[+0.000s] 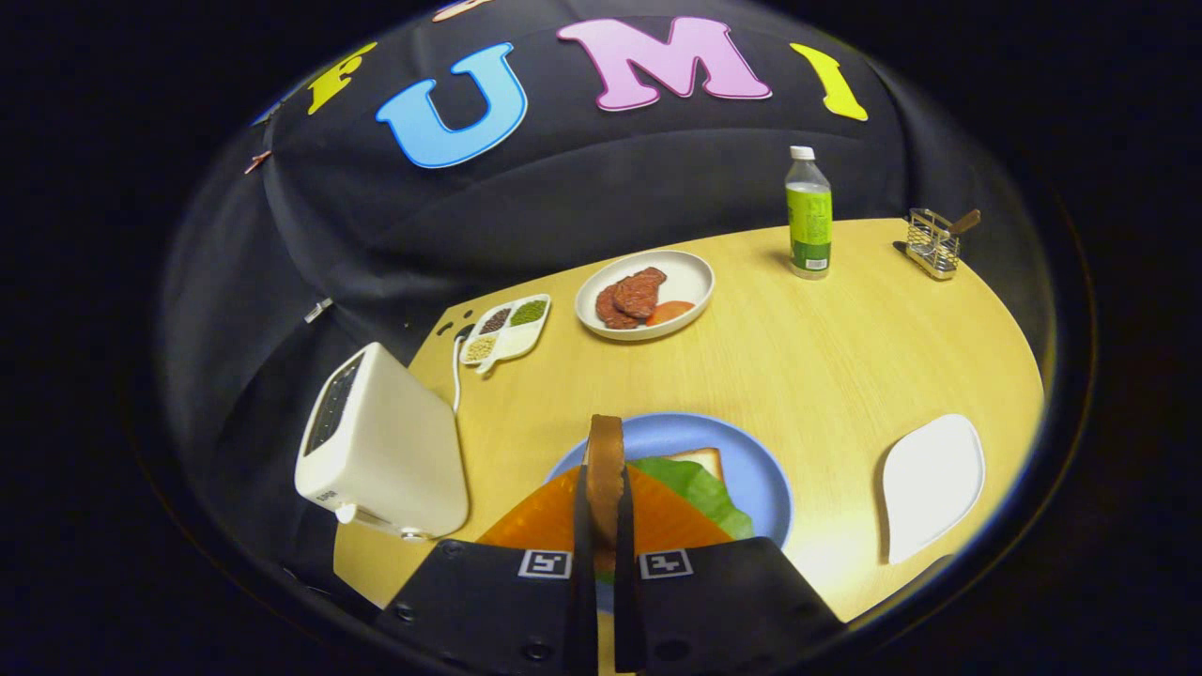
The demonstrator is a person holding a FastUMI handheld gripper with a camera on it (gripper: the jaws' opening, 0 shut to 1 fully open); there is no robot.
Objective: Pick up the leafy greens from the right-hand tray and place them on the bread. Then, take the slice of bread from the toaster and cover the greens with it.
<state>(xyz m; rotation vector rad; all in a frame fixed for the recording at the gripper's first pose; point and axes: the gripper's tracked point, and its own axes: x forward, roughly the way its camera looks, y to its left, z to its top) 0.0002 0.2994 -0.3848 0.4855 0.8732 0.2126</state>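
My gripper (606, 483) is shut on a slice of bread (606, 441), which stands edge-on between the two fingers with its brown crust facing me. It hangs above the blue plate (761, 469). On that plate lies a second bread slice (704, 457), with the leafy greens (702, 490) spread over it, just right of my fingers. The white toaster (380, 451) stands on the table to the left of the plate, its slots turned away from me. To the right of the plate sits the white right-hand tray (932, 486), holding nothing.
Beyond the plate stand a white dish with meat patties and a tomato slice (645, 294), a small divided seasoning tray (507, 329), a green-labelled bottle (809, 216) and a wire rack (932, 242) at the far right. The toaster's cord (456, 371) runs along the table's left edge.
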